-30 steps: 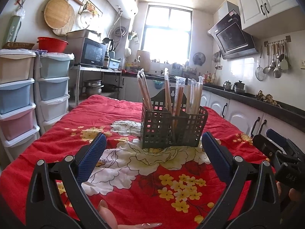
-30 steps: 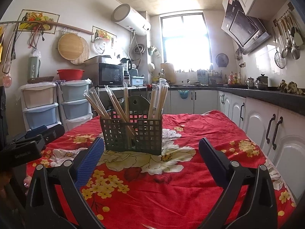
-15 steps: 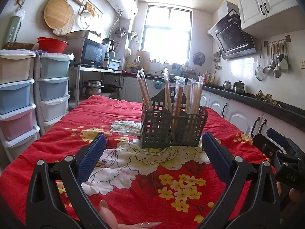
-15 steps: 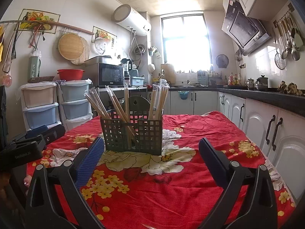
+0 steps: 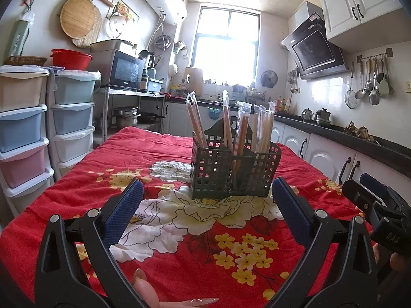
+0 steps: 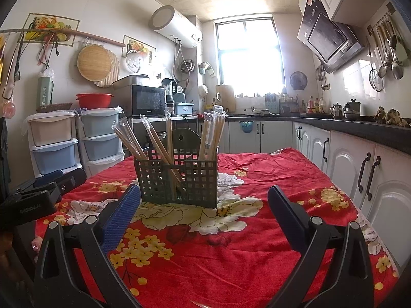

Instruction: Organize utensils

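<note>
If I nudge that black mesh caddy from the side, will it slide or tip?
The caddy looks like thin perforated plastic, so probably light. The wrapped chopsticks stand well above its rim, leaning outward, so it may be top-heavy and tip. The wrinkled red cloth could snag its base rather than let it slide.

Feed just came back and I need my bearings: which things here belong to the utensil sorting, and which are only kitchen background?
Job:
- mesh utensil caddy on the red floral tablecloth
- wrapped chopsticks standing in its compartments
- left gripper and right gripper, both open and empty

Background:
- microwave
- stacked plastic drawers
- red basin
- ladles on the wall rack
</note>
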Tool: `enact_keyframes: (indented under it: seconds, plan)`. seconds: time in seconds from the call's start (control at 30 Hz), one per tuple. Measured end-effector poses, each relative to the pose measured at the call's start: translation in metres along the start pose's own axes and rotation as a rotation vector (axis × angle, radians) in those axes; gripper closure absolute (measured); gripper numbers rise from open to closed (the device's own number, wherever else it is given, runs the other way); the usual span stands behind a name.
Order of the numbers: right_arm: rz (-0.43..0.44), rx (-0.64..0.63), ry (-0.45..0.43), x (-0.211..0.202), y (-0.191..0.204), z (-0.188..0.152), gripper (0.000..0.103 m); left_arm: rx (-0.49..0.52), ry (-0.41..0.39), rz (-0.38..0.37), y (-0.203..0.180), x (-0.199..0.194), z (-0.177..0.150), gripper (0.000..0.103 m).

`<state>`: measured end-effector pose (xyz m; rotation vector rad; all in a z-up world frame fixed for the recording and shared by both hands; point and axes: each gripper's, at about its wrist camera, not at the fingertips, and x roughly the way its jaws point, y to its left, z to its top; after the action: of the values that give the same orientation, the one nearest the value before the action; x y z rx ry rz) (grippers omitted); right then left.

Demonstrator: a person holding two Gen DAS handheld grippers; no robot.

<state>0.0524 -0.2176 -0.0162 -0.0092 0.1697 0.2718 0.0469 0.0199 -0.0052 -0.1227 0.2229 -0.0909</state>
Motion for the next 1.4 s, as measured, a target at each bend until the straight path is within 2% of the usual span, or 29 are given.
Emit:
enact_keyframes:
  seconds: [0.53,0.87,1.07,1.13,1.17,1.23,1.33,1.37,1.4]
  plan:
    - [0.000,0.000,0.001,0.000,0.000,0.000,0.006,-0.002,0.011,-0.001,0.000,0.002,-0.004,0.011]
    - [-0.009,0.014,0.003,0.000,-0.002,0.000,0.006,-0.058,0.072,0.006,0.011,0.012,-0.009,0.011]
    - [-0.028,0.049,0.015,0.002,-0.007,0.001,0.006,-0.103,0.120,0.052,0.021,0.019,-0.007,0.011]
    - [-0.058,0.087,0.034,0.004,-0.016,0.006,0.006,-0.133,0.139,0.048,0.030,0.019,-0.003,0.011]
    - [-0.076,0.112,0.040,0.006,-0.024,0.008,0.006,-0.138,0.143,0.073,0.035,0.019,0.000,0.011]
    - [-0.130,0.133,0.072,0.014,-0.039,0.015,0.006,-0.131,0.183,0.117,0.046,0.026,0.007,0.011]
    - [-0.241,0.171,0.194,0.041,-0.074,0.029,0.006,-0.130,0.327,0.202,0.074,0.053,0.013,0.011]
    - [-0.277,0.171,0.279,0.058,-0.086,0.031,0.006,-0.130,0.372,0.229,0.083,0.062,0.013,0.010]
    - [-0.300,0.162,0.409,0.082,-0.101,0.030,0.006,-0.138,0.422,0.263,0.098,0.074,0.014,0.011]
